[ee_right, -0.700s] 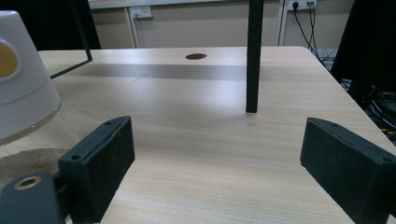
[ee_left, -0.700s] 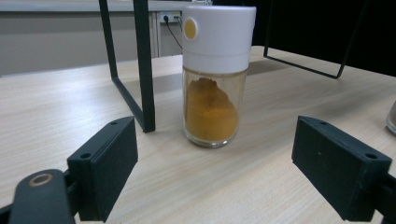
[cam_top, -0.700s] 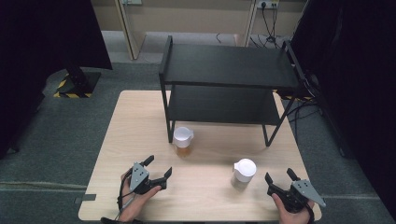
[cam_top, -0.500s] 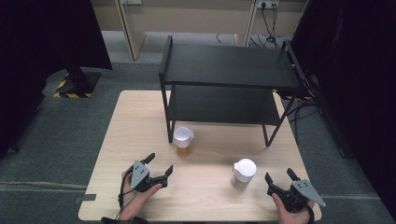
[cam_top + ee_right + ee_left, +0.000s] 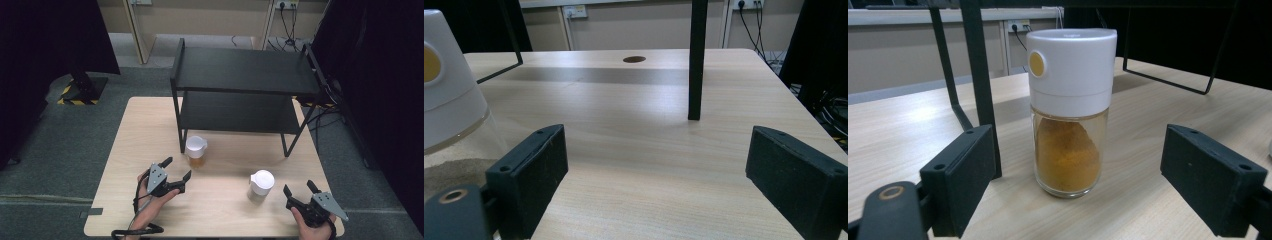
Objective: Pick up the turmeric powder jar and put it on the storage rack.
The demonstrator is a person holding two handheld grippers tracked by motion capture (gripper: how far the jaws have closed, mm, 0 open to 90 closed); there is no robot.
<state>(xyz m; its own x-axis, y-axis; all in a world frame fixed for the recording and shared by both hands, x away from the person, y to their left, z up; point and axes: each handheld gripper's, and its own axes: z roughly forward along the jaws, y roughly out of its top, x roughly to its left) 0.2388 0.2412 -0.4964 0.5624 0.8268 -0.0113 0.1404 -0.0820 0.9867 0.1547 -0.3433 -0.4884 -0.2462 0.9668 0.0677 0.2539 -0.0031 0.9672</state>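
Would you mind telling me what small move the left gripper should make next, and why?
Probably ease the left gripper straight forward. Its jaws are open and the jar of yellow-brown powder stands upright, centred between them but a little ahead, untouched. Closing now would likely miss it.
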